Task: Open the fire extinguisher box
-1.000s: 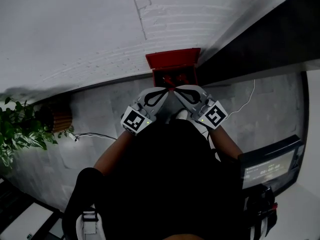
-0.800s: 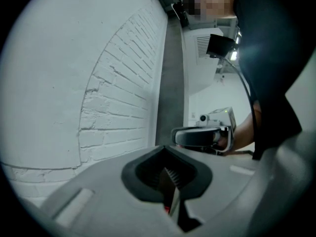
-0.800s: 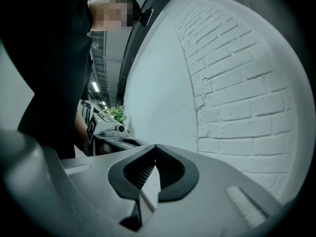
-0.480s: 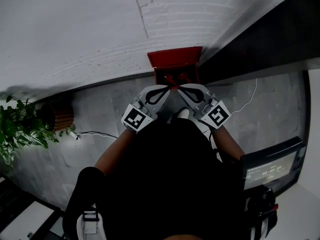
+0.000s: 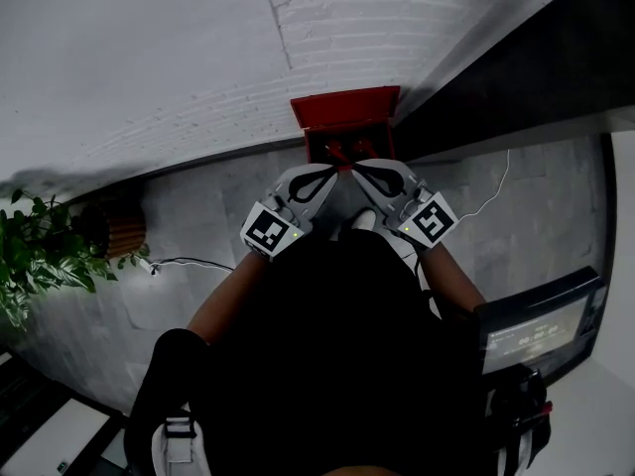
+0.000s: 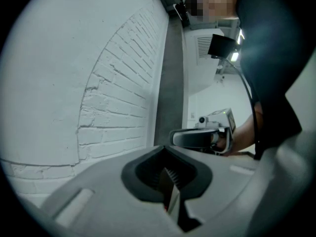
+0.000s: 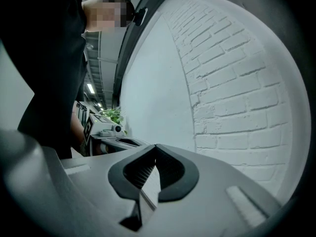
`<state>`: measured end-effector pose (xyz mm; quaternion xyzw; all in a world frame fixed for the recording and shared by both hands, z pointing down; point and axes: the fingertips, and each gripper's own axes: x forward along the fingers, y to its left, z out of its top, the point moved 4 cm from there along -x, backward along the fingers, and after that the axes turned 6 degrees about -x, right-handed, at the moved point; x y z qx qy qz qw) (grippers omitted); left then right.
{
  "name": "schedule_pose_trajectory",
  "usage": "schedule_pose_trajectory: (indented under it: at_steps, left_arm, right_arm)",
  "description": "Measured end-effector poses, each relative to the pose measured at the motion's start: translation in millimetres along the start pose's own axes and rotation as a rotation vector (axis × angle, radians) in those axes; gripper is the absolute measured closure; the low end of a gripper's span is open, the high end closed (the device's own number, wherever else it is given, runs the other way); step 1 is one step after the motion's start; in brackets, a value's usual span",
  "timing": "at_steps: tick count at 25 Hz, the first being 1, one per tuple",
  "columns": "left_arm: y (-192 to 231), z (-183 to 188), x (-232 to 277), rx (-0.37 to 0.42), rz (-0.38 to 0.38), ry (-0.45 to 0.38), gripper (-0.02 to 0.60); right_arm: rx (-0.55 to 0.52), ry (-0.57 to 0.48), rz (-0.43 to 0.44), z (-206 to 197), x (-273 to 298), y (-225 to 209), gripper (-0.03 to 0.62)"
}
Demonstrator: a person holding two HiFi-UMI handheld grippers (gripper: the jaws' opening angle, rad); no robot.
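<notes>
Beneath brick wall (image 5: 347,28): red box (image 5: 344,113) | left gripper (image 5: 333,168), right gripper (image 5: 355,166) jaws closed, empty | plant (image 5: 40,256) aside

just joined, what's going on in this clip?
A person stands over a red fire extinguisher box that sits on the floor against a white brick wall. They hold a gripper in each hand. The left gripper and right gripper are both shut and empty, tips close together in front of the box. The box looks already open, with red extinguishers showing inside.
</notes>
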<state>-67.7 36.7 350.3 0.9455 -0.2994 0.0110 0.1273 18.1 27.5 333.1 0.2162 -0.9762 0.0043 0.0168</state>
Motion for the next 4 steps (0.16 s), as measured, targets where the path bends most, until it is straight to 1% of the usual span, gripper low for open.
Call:
schedule_pose_trajectory:
  at_steps: [4]
  left_arm:
    - [-2.0,2.1,0.3,-0.005,0.0,-0.005,0.581]
  right_arm:
    - [0.009,0.01,0.003,-0.9,-0.3,1.2,0.583]
